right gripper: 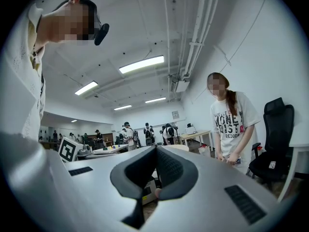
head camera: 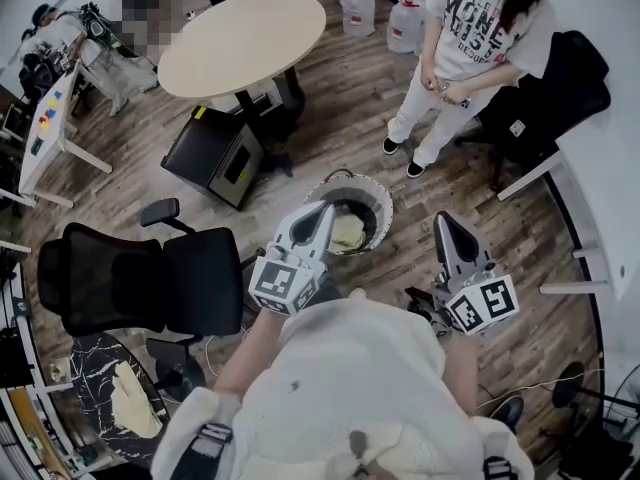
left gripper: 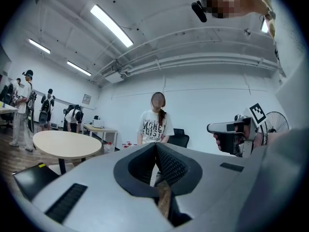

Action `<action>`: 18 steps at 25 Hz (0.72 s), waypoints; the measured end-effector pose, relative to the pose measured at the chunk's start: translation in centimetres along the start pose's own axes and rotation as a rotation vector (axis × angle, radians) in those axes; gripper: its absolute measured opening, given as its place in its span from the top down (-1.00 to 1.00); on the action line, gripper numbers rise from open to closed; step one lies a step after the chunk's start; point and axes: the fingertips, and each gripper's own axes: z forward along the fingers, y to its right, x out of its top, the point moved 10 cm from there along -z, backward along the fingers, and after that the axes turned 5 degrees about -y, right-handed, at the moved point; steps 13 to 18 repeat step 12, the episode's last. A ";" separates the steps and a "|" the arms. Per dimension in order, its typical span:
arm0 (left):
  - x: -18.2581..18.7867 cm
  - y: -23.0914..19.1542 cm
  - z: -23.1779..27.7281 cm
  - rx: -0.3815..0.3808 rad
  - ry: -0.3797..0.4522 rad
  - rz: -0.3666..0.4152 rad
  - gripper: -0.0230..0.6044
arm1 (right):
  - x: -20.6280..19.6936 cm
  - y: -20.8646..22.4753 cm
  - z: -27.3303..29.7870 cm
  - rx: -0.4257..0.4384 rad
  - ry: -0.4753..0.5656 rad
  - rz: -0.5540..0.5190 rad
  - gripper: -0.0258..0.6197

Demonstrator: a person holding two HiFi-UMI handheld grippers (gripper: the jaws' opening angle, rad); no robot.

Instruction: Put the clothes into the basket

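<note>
Head view shows a pale garment (head camera: 347, 233) in the basket (head camera: 372, 186), with left gripper (head camera: 321, 213) and right gripper (head camera: 446, 222) closed and empty, so fetching any remaining clothes likely follows.

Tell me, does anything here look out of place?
A stray cloth lies crumpled on the dark marbled side table at the head view's lower left, apart from the basket on the floor, which holds a cream garment. Nothing looks spilled or broken.
</note>
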 end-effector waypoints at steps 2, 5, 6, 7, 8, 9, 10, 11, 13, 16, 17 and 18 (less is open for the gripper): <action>-0.2 0.1 0.1 0.002 -0.004 -0.001 0.86 | -0.1 0.2 -0.1 0.001 -0.002 0.001 0.90; -0.3 0.4 0.2 0.006 -0.008 -0.001 0.86 | -0.1 0.4 -0.2 0.006 -0.003 -0.001 0.90; -0.4 0.5 0.1 0.007 -0.008 -0.002 0.86 | 0.0 0.3 -0.2 0.008 -0.004 -0.002 0.90; -0.4 0.6 0.0 0.009 -0.008 -0.004 0.86 | 0.0 0.2 -0.2 0.010 -0.004 -0.003 0.90; -0.4 0.5 -0.1 0.010 -0.007 -0.006 0.86 | 0.0 0.1 -0.2 0.012 -0.004 -0.004 0.90; -0.4 0.5 -0.2 0.011 -0.007 -0.008 0.86 | -0.1 0.0 -0.2 0.013 -0.005 -0.005 0.90; -0.4 0.5 -0.3 0.012 -0.006 -0.009 0.86 | -0.1 0.0 -0.1 0.014 -0.005 -0.005 0.90; -0.4 0.4 -0.3 0.012 -0.006 -0.010 0.86 | -0.1 -0.1 -0.1 0.014 -0.006 -0.006 0.90; -0.4 0.4 -0.3 0.012 -0.006 -0.011 0.86 | -0.2 -0.1 0.0 0.014 -0.007 -0.006 0.90; -0.4 0.4 -0.3 0.012 -0.006 -0.011 0.86 | -0.2 -0.1 0.0 0.014 -0.007 -0.006 0.90; -0.4 0.4 -0.3 0.012 -0.006 -0.011 0.86 | -0.2 -0.1 0.0 0.014 -0.007 -0.006 0.90; -0.4 0.4 -0.3 0.012 -0.006 -0.011 0.86 | -0.2 -0.1 0.0 0.014 -0.007 -0.006 0.90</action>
